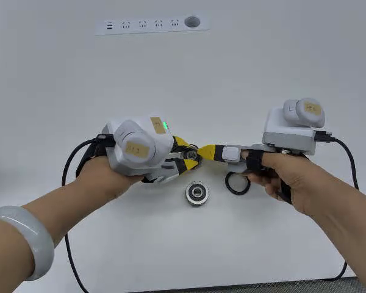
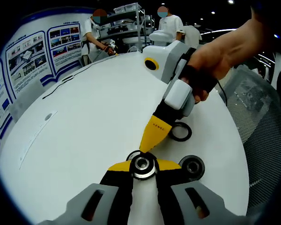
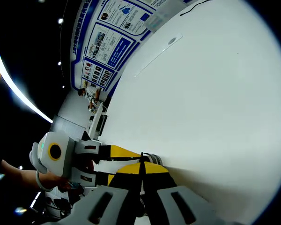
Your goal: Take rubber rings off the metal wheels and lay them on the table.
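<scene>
Left gripper (image 2: 143, 163) is clamped on a metal wheel (image 2: 144, 168), hub facing its camera. Right gripper (image 2: 149, 143), jaws pressed together, noses in from the far side, tip at the wheel's upper rim; rubber nipped or not, can't tell. Left gripper view gives that contact face-on, plus a loose ring (image 2: 180, 131) and second wheel (image 2: 192, 165) on the table (image 2: 93, 117).

In the head view the wheel (image 1: 191, 157) held by the left gripper (image 1: 189, 154) is mostly hidden behind yellow tips, the right hand (image 1: 287, 177) covers part of the loose black ring (image 1: 227, 184), and the cable (image 1: 68, 163) runs off the bottom.
</scene>
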`<act>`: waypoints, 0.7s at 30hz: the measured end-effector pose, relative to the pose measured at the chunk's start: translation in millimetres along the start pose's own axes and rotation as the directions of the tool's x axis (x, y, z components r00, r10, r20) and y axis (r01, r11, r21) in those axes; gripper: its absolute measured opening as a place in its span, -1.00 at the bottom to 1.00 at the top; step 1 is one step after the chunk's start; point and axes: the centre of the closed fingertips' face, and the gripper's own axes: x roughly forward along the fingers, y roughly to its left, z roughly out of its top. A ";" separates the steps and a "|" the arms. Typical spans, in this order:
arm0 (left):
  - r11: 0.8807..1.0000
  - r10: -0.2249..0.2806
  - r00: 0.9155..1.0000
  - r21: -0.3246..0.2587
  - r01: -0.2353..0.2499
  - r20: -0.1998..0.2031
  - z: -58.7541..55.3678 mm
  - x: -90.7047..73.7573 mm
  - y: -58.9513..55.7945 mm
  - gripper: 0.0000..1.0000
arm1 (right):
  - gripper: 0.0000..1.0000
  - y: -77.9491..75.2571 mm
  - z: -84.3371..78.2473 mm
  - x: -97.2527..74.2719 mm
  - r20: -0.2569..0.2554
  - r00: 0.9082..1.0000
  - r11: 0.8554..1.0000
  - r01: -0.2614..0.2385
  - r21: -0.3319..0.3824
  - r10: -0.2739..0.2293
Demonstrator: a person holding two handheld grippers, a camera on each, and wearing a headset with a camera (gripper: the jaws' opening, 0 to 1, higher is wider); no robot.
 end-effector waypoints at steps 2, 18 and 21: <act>1.000 0.007 1.000 -0.001 -0.007 0.000 -1.4 -2.1 1.2 -0.61 | -0.96 -0.2 -0.2 0.0 -0.001 1.000 1.000 0.000 0.000 0.000; 0.999 0.042 0.999 -0.028 -0.042 0.006 -10.1 -11.3 7.7 -0.36 | -0.96 1.5 -1.8 -1.7 -0.002 1.000 1.000 -0.002 -0.001 0.002; 0.999 0.038 0.999 -0.032 -0.038 0.008 -10.4 -11.7 6.2 -0.29 | -0.96 4.8 -1.9 -2.3 0.000 1.000 1.000 -0.007 0.000 0.007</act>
